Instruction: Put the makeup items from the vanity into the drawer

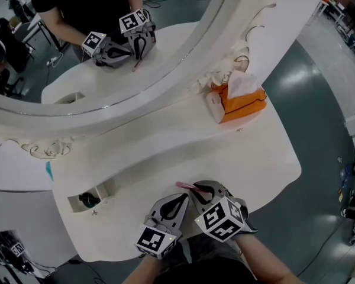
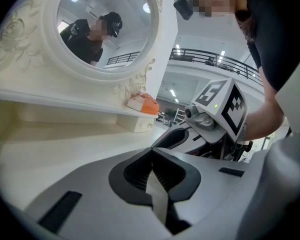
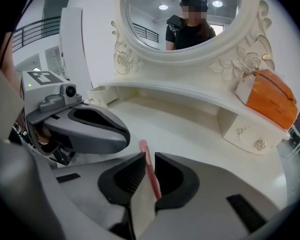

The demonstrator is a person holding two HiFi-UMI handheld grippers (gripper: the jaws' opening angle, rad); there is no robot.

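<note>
Right gripper [image 3: 148,156] is pinching a skinny pink makeup stick [image 3: 151,176] over the vanity top [image 1: 225,152]. Left gripper [image 2: 152,156] is closed on nothing.

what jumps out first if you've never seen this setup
The big oval mirror fills the top of the head view, above a white vanity with an orange tissue box at its right end. At the front edge the right gripper is shut on a slim pink stick, the left gripper shut and empty beside it. A small drawer stands open at the left.
</note>
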